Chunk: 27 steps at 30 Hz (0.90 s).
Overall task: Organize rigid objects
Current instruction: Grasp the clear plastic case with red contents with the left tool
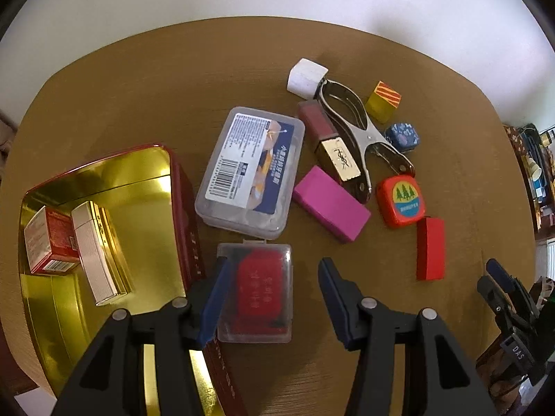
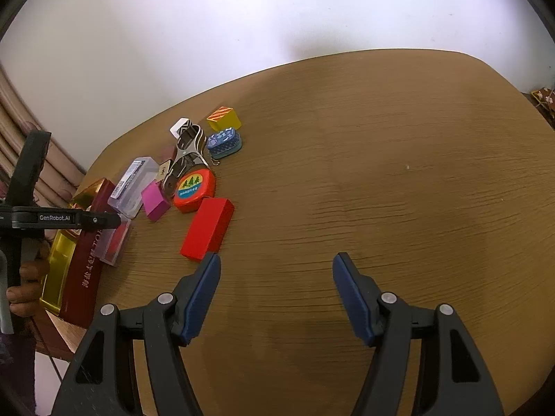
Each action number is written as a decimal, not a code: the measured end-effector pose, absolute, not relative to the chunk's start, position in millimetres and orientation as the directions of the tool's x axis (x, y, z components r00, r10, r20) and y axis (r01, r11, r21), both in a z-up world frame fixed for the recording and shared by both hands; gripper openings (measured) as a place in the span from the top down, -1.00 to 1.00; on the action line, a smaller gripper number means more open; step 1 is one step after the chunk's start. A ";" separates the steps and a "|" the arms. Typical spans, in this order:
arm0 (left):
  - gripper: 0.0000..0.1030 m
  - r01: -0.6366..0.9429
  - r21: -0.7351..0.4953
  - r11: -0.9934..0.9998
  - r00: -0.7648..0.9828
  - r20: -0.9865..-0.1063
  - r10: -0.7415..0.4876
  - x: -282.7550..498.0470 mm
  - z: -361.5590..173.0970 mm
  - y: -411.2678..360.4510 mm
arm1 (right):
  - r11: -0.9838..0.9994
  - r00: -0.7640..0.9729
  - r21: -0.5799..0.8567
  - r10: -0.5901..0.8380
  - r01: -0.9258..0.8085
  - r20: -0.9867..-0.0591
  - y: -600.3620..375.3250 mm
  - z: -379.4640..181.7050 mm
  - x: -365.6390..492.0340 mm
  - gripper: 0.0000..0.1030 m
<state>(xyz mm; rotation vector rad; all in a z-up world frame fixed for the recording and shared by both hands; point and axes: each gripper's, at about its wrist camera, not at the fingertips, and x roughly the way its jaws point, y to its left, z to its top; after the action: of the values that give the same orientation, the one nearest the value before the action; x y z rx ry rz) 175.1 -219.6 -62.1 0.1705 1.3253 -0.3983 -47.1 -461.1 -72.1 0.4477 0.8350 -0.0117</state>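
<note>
The small clear case [image 1: 255, 293] with a red insert lies beside the gold tin's [image 1: 104, 187] wall, long axis running 12 to 6, between the left gripper's [image 1: 270, 298] spread fingers. The right gripper [image 2: 275, 294] hangs agape over bare table [image 2: 399, 173], red block [image 2: 207, 227] at 11.

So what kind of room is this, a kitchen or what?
Probably a room in someone's home, not clearly a kitchen. A round wooden table stands against a plain white wall, pinkish curtains hang at the left, and cluttered shelves show at the side.
</note>
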 end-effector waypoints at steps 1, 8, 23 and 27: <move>-0.04 0.376 -0.098 0.922 0.194 -0.964 -0.182 174.0 -59.6 -219.0 | 0.907 0.677 0.381 0.165 0.182 -0.717 -461.2 -72.1 -47.0 -0.26; -0.05 0.403 0.017 0.915 0.245 -0.965 -0.090 174.0 -57.8 -227.9 | 0.905 0.670 0.389 0.180 0.174 -0.720 -461.7 -74.8 -45.8 -0.26; -0.10 0.356 -0.010 0.934 0.151 -0.986 -0.068 184.4 -76.3 -238.2 | 0.898 0.677 0.408 0.198 0.164 -0.709 -461.8 -70.9 -44.6 -0.29; -0.10 0.378 -0.016 0.926 0.133 -0.989 -0.072 182.2 -79.5 -245.5 | 0.893 0.674 0.416 0.202 0.170 -0.711 -462.1 -73.2 -43.4 -0.32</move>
<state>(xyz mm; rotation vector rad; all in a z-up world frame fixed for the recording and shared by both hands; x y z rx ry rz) 182.2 -245.5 -79.5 0.2620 1.4042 -0.3318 -43.4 -462.1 -73.2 0.4802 0.8399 0.0188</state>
